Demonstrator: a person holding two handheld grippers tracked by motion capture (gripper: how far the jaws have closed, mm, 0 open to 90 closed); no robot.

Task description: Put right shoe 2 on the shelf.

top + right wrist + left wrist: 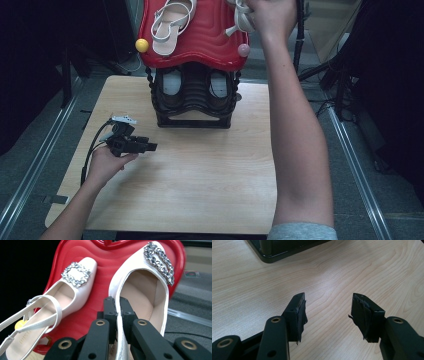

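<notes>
Shoes sit on the red shelf (100, 270) topping the black rack (194, 102). Right gripper (117, 305) pinches the side wall of the white buckled shoe (147, 282) on that shelf, beside its partner (72, 287). Left gripper (328, 308), jaws wide and empty, hovers over the desk (337, 272) before the rack.
</notes>
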